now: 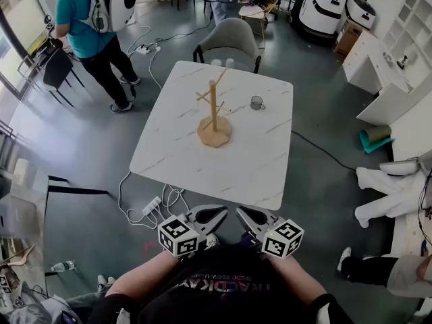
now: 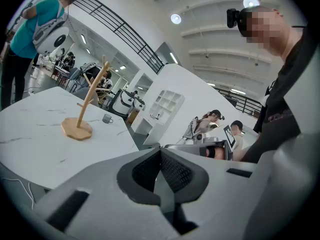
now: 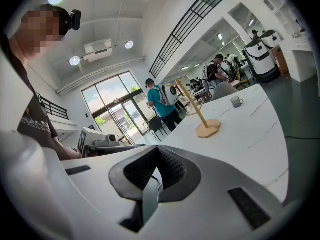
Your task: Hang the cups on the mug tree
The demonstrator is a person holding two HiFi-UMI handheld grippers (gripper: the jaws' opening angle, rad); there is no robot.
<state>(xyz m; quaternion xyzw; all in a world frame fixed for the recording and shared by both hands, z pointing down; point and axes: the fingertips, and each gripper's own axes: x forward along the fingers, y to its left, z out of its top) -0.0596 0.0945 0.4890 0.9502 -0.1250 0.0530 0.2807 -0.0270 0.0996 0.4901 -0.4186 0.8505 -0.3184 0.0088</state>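
Observation:
A wooden mug tree (image 1: pixel 214 123) stands upright near the middle of the white marble table (image 1: pixel 256 174), with bare pegs. A small grey cup (image 1: pixel 256 102) sits on the table to its right and a little farther away. Two small white cups (image 1: pixel 223 63) stand at the far edge. My left gripper (image 1: pixel 221 212) and right gripper (image 1: pixel 242 213) are side by side close to my body, short of the table's near edge, both shut and empty. The left gripper view shows the tree (image 2: pixel 82 113) and grey cup (image 2: pixel 107 118) far beyond the left gripper (image 2: pixel 160 152). In the right gripper view, the tree (image 3: pixel 201 115) and cup (image 3: pixel 236 102) lie beyond the right gripper (image 3: pixel 159 152).
A grey chair (image 1: pixel 229 42) is tucked at the table's far side. A person in a teal shirt (image 1: pixel 88 25) stands on the floor at far left. A power strip with cables (image 1: pixel 151 206) lies by the table's near left corner. Someone's legs (image 1: pixel 388 181) show at the right.

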